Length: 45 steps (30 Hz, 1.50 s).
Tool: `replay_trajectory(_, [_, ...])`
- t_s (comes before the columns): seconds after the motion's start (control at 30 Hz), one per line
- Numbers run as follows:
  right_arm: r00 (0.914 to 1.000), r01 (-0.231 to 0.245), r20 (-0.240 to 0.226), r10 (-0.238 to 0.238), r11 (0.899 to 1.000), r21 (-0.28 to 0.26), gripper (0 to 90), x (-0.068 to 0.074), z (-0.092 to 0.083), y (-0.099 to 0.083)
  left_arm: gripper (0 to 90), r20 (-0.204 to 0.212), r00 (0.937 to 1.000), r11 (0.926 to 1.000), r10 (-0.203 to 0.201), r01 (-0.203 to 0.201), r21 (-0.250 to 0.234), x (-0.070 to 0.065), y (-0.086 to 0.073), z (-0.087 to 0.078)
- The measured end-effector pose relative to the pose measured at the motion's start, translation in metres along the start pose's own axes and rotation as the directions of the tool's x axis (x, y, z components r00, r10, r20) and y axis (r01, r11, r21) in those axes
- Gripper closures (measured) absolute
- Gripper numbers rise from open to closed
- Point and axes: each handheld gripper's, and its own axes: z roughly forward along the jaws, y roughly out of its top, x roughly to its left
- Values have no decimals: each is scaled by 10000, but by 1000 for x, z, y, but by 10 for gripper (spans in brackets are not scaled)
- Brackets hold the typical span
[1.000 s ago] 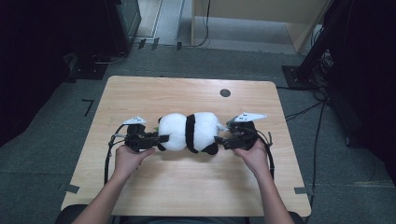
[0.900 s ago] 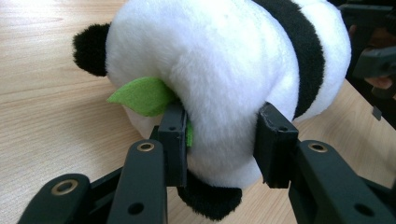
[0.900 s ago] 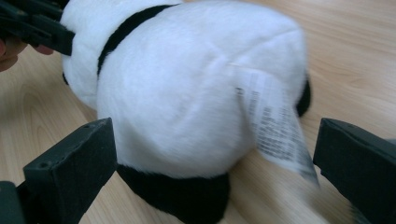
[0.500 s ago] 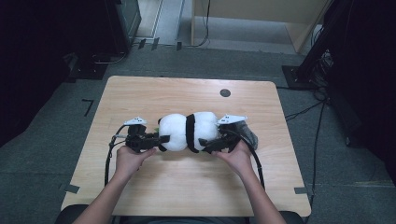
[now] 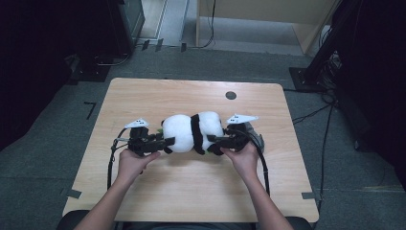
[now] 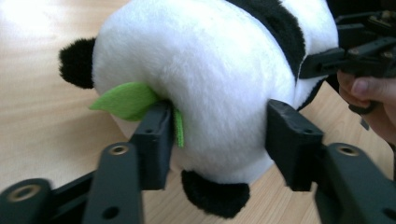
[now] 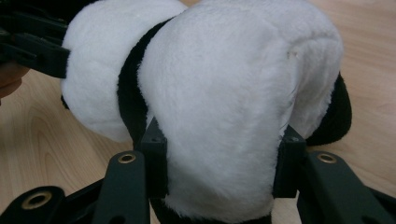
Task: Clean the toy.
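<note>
Right now the plush panda (image 5: 194, 132) lies on its side near the middle of the desk (image 5: 191, 191), white body with a black band across it, held from both ends. In the right gripper view the right gripper (image 7: 219, 168) has its fingers (image 7: 156, 154) pressed into the white fur on both sides, so it is clamped on the right end of the toy; its jaws have just been closing with the plush between them. The left gripper (image 6: 219, 144) has just been opening: one finger (image 6: 156, 140) sits against the fur beside the green felt leaf (image 6: 126, 100), while the other stands just beside the body without clearly pressing, so I judge it to be loose around the toy. The risk is that soft fur compresses and slides, so a lift on the right hold alone could let the panda sag, twist or slip out. The left finger could also snag the leaf as it draws away. Compared with a second ago, the right gripper, then standing off at the right end with jaws wide, now sits in against the plush, and the panda lies in much the same place.
</note>
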Motion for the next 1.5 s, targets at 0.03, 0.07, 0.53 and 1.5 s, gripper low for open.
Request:
replay_trajectory(0.03, [10000,12,11,-11,10000,-92,533,-1,-4,2,389,134,9998,9999,160,-160,24,1,1,-2])
replay_trajectory(0.07, [10000,-11,-61,11,9999,-133,533,-3,-8,4,372,217,9993,9996,290,-289,-24,1,2,-4])
replay_trajectory(0.53, [9790,1004,-1744,-1052,9943,-363,517,-22,-52,10,327,1393,9777,9876,1572,-1553,-244,11,16,-28])
replay_trajectory(1.5, [9118,1986,-3502,-2145,9767,-811,538,-9,-39,12,55,4875,8587,9397,1583,-2826,1926,0,-2,13])
